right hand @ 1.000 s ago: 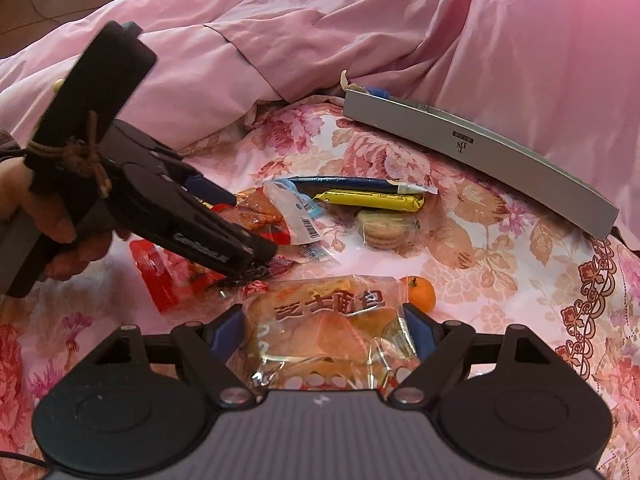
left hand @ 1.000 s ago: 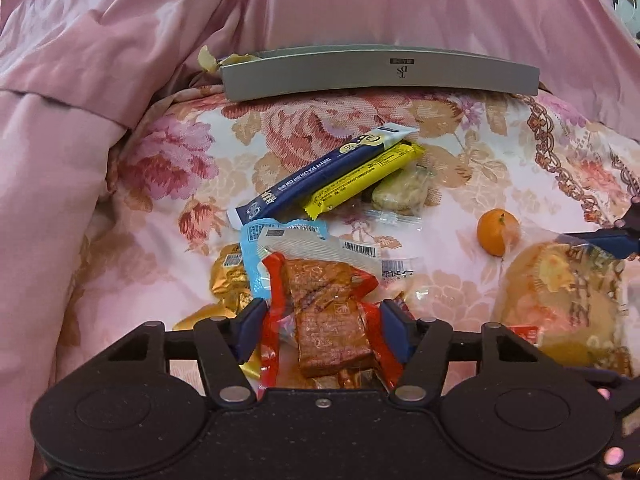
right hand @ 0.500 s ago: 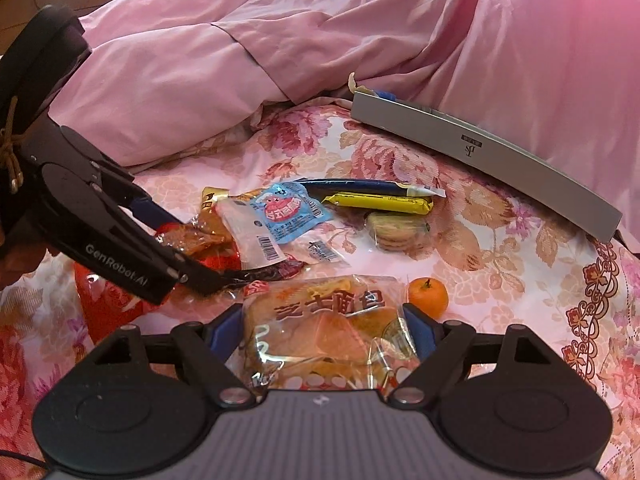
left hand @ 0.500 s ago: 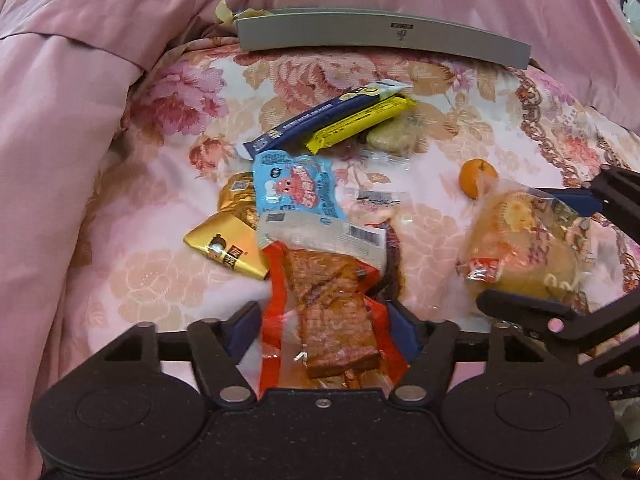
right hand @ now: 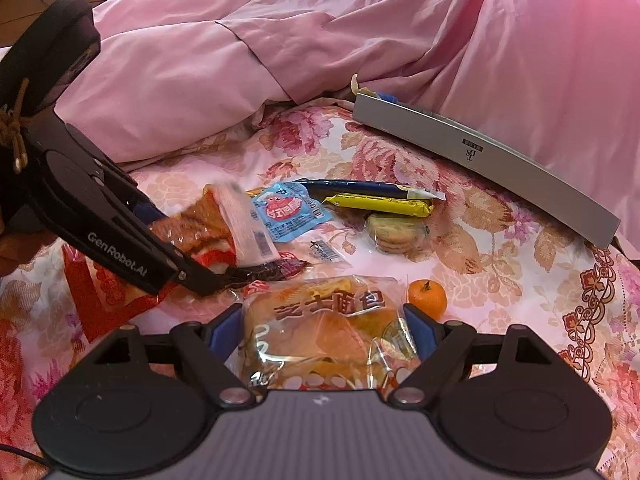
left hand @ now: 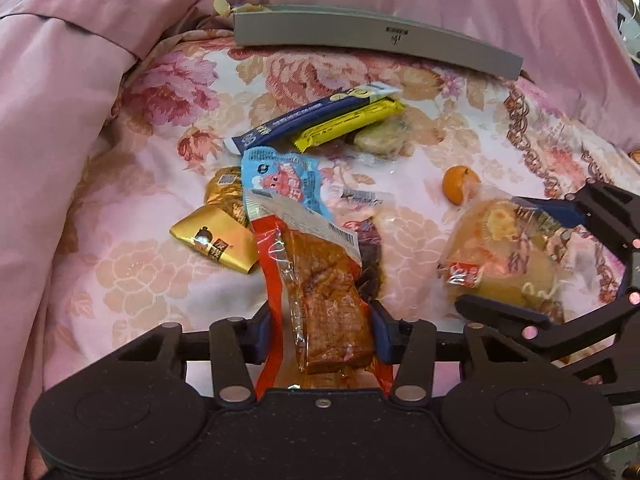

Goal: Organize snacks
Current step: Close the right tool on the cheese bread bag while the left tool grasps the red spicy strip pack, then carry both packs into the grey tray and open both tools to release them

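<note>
A pink duvet (right hand: 248,52) fills the upper frame, heaped behind the floral bedspread (right hand: 500,240) where the snacks lie. A long grey box (right hand: 492,164) rests at upper right. At bottom centre the right gripper (right hand: 326,334) clamps a bagged bread bun (right hand: 320,336). At left, the left gripper (left hand: 320,328) is closing on a red packet of dried tofu (left hand: 324,292). A small mandarin (right hand: 427,298) sits just right of the bun.
</note>
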Demonstrator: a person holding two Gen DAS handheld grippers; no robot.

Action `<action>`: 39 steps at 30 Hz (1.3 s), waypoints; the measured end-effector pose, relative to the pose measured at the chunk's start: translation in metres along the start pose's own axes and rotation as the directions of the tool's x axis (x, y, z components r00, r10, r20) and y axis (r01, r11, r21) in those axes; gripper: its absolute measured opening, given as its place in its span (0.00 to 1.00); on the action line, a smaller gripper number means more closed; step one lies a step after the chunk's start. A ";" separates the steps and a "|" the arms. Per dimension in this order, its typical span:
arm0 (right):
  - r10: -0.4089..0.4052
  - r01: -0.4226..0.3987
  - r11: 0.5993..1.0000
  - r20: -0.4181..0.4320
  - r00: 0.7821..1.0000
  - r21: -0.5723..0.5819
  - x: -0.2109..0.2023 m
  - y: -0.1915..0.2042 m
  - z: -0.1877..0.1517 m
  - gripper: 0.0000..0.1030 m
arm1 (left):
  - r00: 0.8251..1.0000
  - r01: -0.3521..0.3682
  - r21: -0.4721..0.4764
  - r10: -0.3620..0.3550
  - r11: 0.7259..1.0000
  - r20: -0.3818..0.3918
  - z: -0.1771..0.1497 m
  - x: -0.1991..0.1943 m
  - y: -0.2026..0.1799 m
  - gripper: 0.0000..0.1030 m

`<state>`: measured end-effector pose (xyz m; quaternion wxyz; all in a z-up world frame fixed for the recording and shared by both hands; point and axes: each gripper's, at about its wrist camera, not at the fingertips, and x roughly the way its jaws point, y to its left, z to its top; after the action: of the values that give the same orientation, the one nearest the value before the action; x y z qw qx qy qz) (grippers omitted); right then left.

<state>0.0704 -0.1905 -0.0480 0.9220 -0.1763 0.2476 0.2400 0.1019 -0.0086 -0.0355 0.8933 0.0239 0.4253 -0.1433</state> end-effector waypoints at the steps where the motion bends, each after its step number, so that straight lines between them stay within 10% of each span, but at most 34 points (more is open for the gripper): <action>1: -0.004 0.004 1.000 0.002 1.000 -0.002 0.000 0.001 0.000 0.83 | 1.000 0.000 0.002 0.000 1.000 -0.001 0.000 0.000 -0.001 0.48; 21: -0.085 0.090 0.995 0.126 0.988 -0.034 -0.010 -0.006 0.028 0.82 | 0.972 0.068 -0.142 -0.033 0.988 0.234 0.043 -0.026 0.018 0.48; 39: -0.221 0.204 0.974 0.209 0.953 0.102 0.067 -0.150 0.157 0.83 | 0.937 0.062 -0.171 0.001 0.983 0.349 0.250 0.048 0.042 0.51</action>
<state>0.2594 -0.2202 0.0744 0.9703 -0.1378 0.1334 0.1474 0.3305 -0.0207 0.0831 0.9505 -0.0887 0.2725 -0.1203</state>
